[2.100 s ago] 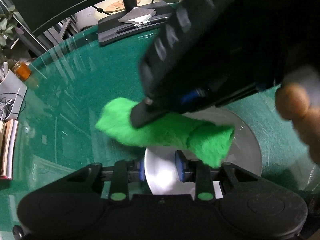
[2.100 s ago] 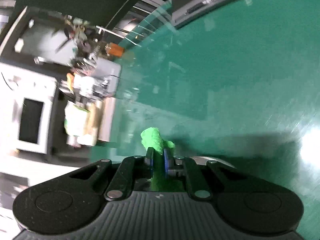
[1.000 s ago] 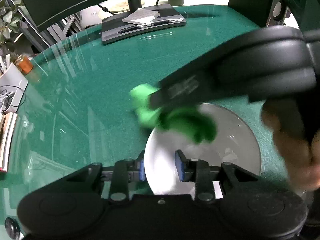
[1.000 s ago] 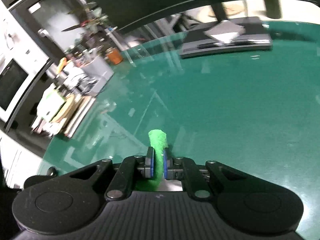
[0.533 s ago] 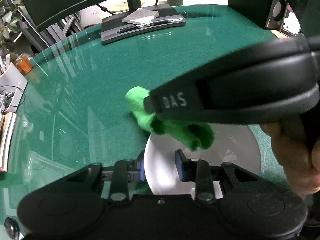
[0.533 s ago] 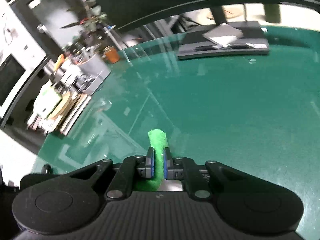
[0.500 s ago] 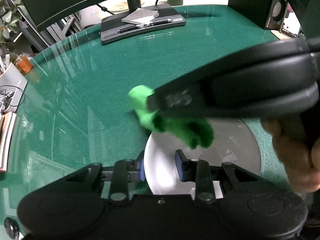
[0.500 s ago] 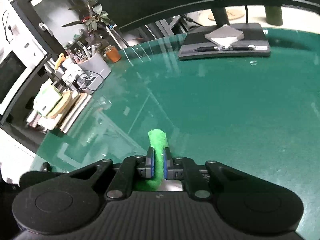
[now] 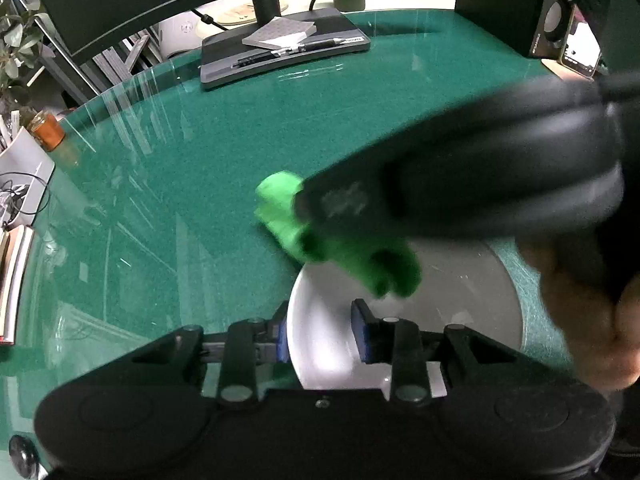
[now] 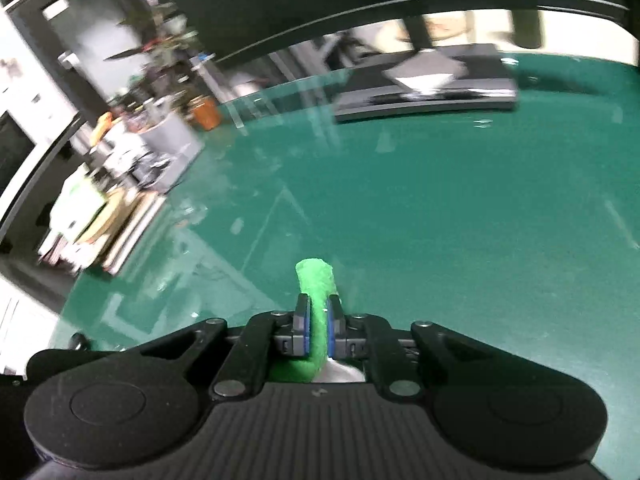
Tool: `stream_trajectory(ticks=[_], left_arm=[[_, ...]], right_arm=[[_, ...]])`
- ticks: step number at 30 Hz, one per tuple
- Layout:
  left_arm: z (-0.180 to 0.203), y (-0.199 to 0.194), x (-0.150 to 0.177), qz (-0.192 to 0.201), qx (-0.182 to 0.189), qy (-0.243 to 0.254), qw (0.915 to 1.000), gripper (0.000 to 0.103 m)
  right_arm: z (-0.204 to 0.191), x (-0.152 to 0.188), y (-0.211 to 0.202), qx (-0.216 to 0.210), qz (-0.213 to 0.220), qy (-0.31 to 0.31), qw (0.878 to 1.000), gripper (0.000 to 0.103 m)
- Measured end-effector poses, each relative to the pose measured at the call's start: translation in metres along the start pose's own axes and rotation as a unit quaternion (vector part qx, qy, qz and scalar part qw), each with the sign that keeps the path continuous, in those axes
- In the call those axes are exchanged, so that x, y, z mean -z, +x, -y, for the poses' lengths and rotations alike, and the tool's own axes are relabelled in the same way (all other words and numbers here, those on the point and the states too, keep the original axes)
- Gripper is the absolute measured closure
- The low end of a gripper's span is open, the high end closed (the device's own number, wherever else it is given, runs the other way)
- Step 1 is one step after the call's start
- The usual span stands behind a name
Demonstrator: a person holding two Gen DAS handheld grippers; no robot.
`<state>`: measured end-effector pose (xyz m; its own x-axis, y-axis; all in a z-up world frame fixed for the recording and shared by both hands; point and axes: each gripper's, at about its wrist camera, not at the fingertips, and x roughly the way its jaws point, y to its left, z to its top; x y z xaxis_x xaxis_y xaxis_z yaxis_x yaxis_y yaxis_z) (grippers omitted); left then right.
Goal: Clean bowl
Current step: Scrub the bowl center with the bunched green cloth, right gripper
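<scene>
On the green tabletop (image 9: pixel 248 152) a grey bowl (image 9: pixel 460 300) is set, its near rim clamped by the left hand-held gripper (image 9: pixel 322 336). A green cloth (image 10: pixel 316 304), pinched in the right hand-held gripper (image 10: pixel 317 330), is draped over the bowl's far rim.

Grey bowl (image 9: pixel 460 304) upright on table, green cloth (image 9: pixel 340 240) over rim.
</scene>
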<state>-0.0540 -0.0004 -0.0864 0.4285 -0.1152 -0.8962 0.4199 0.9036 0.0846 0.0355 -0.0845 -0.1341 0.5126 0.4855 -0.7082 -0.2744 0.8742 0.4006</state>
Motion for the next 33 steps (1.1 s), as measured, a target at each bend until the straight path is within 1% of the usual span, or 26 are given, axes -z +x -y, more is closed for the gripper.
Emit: stream_trajectory(ticks=[3, 5, 6, 11, 15, 16, 18, 22, 23, 26, 30, 33], left_arm=[[0.0, 0.0, 0.0, 0.0, 0.001, -0.001, 1.0, 0.073], [0.0, 0.0, 0.0, 0.002, 0.0, -0.003, 1.0, 0.072], [0.001, -0.001, 0.001, 0.002, 0.0, -0.004, 1.0, 0.072], [0.001, -0.001, -0.001, 0.0, 0.001, -0.001, 1.0, 0.073], [-0.003, -0.001, -0.015, 0.013, 0.007, 0.007, 0.9999, 0.071], [-0.001, 0.0, -0.018, 0.014, 0.008, 0.014, 0.9998, 0.068], [0.003, 0.003, -0.021, 0.015, 0.001, 0.028, 0.9995, 0.067], [0.001, 0.006, -0.014, 0.005, -0.007, 0.004, 1.0, 0.069], [0.001, 0.006, -0.013, 0.004, -0.007, 0.001, 1.0, 0.069], [0.0, 0.006, -0.011, 0.005, -0.012, -0.013, 0.9998, 0.07], [0.0, 0.007, -0.011, 0.006, -0.017, -0.025, 0.9995, 0.07], [0.0, 0.008, -0.012, 0.008, -0.018, -0.028, 0.9994, 0.07]], right_arm=[[0.01, -0.001, -0.002, 0.023, 0.002, 0.015, 1.0, 0.095], [0.023, -0.001, -0.009, 0.047, -0.001, 0.031, 0.998, 0.095], [0.03, 0.001, -0.014, 0.052, -0.004, 0.04, 0.998, 0.095], [0.041, 0.009, -0.028, 0.05, -0.006, 0.059, 0.997, 0.095], [0.041, 0.009, -0.028, 0.043, 0.001, 0.072, 0.996, 0.095], [0.039, 0.009, -0.029, 0.04, 0.004, 0.072, 0.997, 0.095], [0.037, 0.007, -0.029, 0.039, 0.007, 0.072, 0.997, 0.095], [0.03, -0.001, -0.024, 0.03, 0.012, 0.067, 0.997, 0.095], [0.025, -0.004, -0.023, 0.021, 0.015, 0.06, 0.998, 0.095], [0.018, -0.005, -0.022, 0.016, 0.014, 0.048, 0.999, 0.095], [0.024, -0.004, -0.028, 0.024, 0.014, 0.052, 0.998, 0.095], [0.038, 0.003, -0.043, 0.038, 0.009, 0.07, 0.997, 0.095]])
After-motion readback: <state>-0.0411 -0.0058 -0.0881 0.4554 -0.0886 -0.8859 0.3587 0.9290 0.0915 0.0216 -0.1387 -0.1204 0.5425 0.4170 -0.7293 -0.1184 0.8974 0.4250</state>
